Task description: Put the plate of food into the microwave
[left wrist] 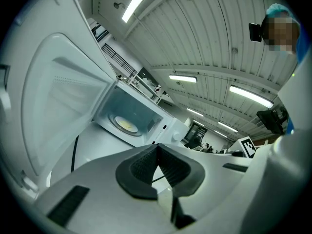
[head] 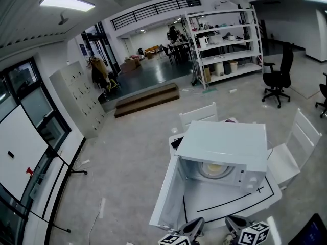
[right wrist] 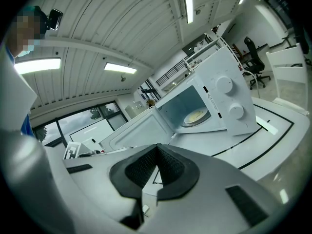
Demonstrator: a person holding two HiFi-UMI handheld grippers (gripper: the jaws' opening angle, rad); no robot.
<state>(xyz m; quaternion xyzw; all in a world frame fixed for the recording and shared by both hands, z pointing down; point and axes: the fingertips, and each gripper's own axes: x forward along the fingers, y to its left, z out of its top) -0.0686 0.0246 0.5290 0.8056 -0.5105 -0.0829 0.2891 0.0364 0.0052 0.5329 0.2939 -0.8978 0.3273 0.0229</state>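
Observation:
The white microwave (head: pixel 225 146) stands on the white table (head: pixel 204 200) with its door (head: pixel 166 195) swung wide open to the left. Inside the cavity sits the plate of pale yellow food (head: pixel 214 169), also seen as the plate (left wrist: pixel 126 125) in the left gripper view and the plate (right wrist: pixel 196 116) in the right gripper view. Both grippers are low at the table's near edge, well short of the microwave. My left gripper (head: pixel 193 227) (left wrist: pixel 157 147) is shut with nothing in it. My right gripper (head: pixel 232 223) (right wrist: pixel 157 147) is shut and empty too.
White chairs (head: pixel 198 114) (head: pixel 299 142) stand behind and right of the table. Black lines (head: pixel 230 202) mark the tabletop in front of the microwave. A dark laptop corner (head: pixel 312 231) shows at the bottom right. Black office chairs (head: pixel 278 78) and a shelf rack (head: pixel 225 40) are far off.

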